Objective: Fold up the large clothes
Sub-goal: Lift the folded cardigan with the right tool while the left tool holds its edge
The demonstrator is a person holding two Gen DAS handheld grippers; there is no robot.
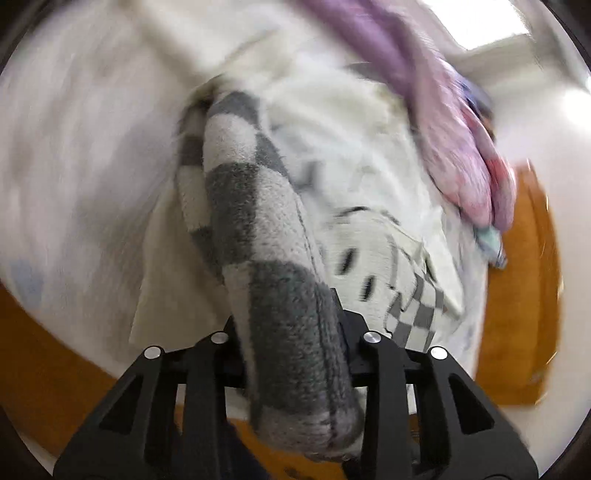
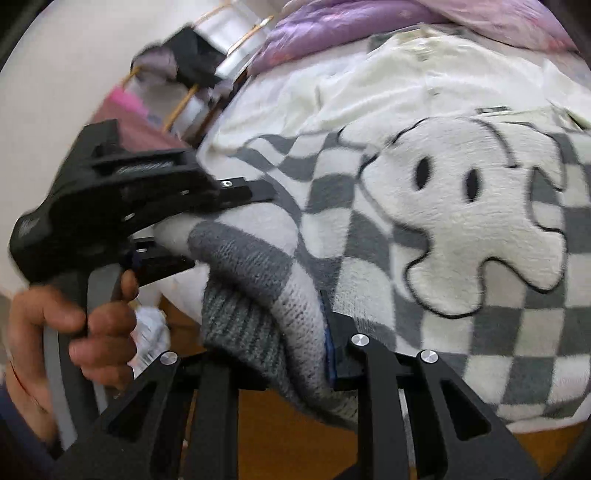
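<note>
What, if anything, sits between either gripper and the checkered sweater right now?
Nothing visible. The left gripper is already shut on a bunched fold of the checkered sweater, and the right gripper is shut on its ribbed hem. The purple blanket lies beyond the sweater, not between.

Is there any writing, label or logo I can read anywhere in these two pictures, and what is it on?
None: no readable text in either view.
Checkered sweater: only a drawn face with two oval eyes, no letters.
Small dark tag near the sweater's collar: too small and blurred to read.
Pink item beside the bed: blurred, nothing legible.
Purple blanket: blurred pattern, no words visible.
</note>
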